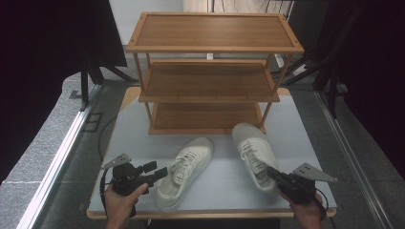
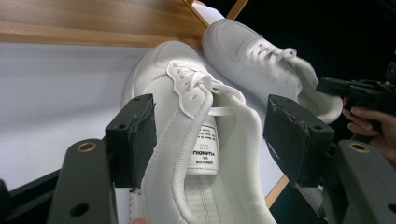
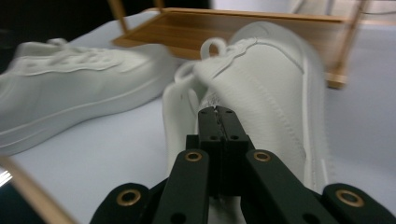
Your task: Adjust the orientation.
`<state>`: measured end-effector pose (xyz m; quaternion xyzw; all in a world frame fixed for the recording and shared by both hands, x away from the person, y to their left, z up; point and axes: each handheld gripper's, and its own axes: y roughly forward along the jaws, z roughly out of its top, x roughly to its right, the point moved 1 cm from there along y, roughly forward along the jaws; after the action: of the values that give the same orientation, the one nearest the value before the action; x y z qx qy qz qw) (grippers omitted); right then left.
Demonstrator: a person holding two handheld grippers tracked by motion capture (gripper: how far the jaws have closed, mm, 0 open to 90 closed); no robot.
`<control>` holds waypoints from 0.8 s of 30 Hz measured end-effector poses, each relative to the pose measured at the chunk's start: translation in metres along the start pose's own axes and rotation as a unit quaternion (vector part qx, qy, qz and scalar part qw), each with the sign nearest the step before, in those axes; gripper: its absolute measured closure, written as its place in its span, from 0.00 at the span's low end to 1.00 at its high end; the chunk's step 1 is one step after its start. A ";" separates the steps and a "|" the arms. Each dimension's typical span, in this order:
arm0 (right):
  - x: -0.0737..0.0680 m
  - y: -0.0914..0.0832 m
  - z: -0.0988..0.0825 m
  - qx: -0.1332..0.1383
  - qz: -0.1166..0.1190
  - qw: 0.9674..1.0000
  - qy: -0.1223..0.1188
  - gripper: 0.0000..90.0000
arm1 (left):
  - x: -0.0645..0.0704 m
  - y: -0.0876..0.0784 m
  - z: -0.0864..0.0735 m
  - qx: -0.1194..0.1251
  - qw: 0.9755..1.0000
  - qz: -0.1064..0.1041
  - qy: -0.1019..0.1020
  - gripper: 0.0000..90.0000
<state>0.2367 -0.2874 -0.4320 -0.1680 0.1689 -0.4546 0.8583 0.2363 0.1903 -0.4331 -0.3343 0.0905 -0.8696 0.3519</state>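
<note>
Sneakers, two of them, both white and laced, are lying on the grey tabletop point(image 1: 296, 138) in front of one three-tier wooden shoe rack point(image 1: 210, 71), whose shelves are bare. We are holding two grippers, one in each hand.

The left sneaker point(image 1: 186, 171) is running its long axis on a diagonal, toe pointing up and to the right toward the rack's bottom shelf, heel near the table's front edge. The right sneaker point(image 1: 255, 155) is lying the other way on its diagonal, toe close to the rack's front right leg, heel toward our right hand point(image 1: 305, 214).

In the left gripper view we are seeing a white label on the left sneaker's tongue; its print is running sideways and is too small for us to read with any certainty.

The left gripper point(image 1: 155, 171) is sitting spread wide, its jaws straddling the left sneaker's collar at the heel opening, one pad outside the shoe's side wall and the other standing clear of the far side, as the left gripper view shows.

The right gripper point(image 3: 219, 122) is pinching the heel collar of the right sneaker, its jaws clenched together on the rim.
</note>
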 end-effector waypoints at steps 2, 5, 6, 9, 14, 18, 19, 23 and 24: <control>0.013 -0.003 -0.001 0.008 -0.010 1.000 0.024 1.00 | 0.000 0.002 -0.001 -0.003 1.000 0.000 -0.001 0.38; 0.033 -0.007 -0.008 0.020 -0.028 0.998 0.055 1.00 | 0.000 0.004 -0.002 -0.007 1.000 -0.001 -0.001 0.38; 0.040 -0.008 -0.010 0.018 -0.041 0.997 0.064 1.00 | 0.001 0.006 -0.002 -0.010 1.000 -0.001 -0.002 0.38; 0.060 -0.013 -0.020 0.027 -0.034 0.994 0.102 1.00 | 0.001 0.007 -0.003 -0.013 1.000 -0.003 -0.002 0.38; 0.056 -0.021 -0.015 0.027 -0.048 0.995 0.079 0.99 | 0.001 0.005 -0.002 -0.012 1.000 -0.004 -0.002 0.38; 0.030 -0.023 -0.002 0.024 -0.027 0.999 0.041 0.99 | -0.001 0.004 -0.002 -0.011 1.000 -0.003 -0.006 0.38; 0.022 -0.020 -0.001 0.017 -0.021 0.999 0.026 0.99 | -0.002 0.004 -0.002 -0.012 1.000 -0.003 -0.006 0.38; -0.005 -0.004 -0.004 -0.033 -0.007 0.999 -0.017 0.99 | -0.002 0.005 -0.002 -0.013 1.000 -0.009 -0.011 0.38; -0.005 -0.004 -0.004 -0.033 -0.007 0.999 -0.017 0.99 | -0.002 0.005 -0.002 -0.013 1.000 -0.009 -0.011 0.38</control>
<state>0.2295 -0.2854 -0.4329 -0.2049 0.1676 -0.4522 0.8517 0.2383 0.1878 -0.4374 -0.3491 0.0952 -0.8680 0.3401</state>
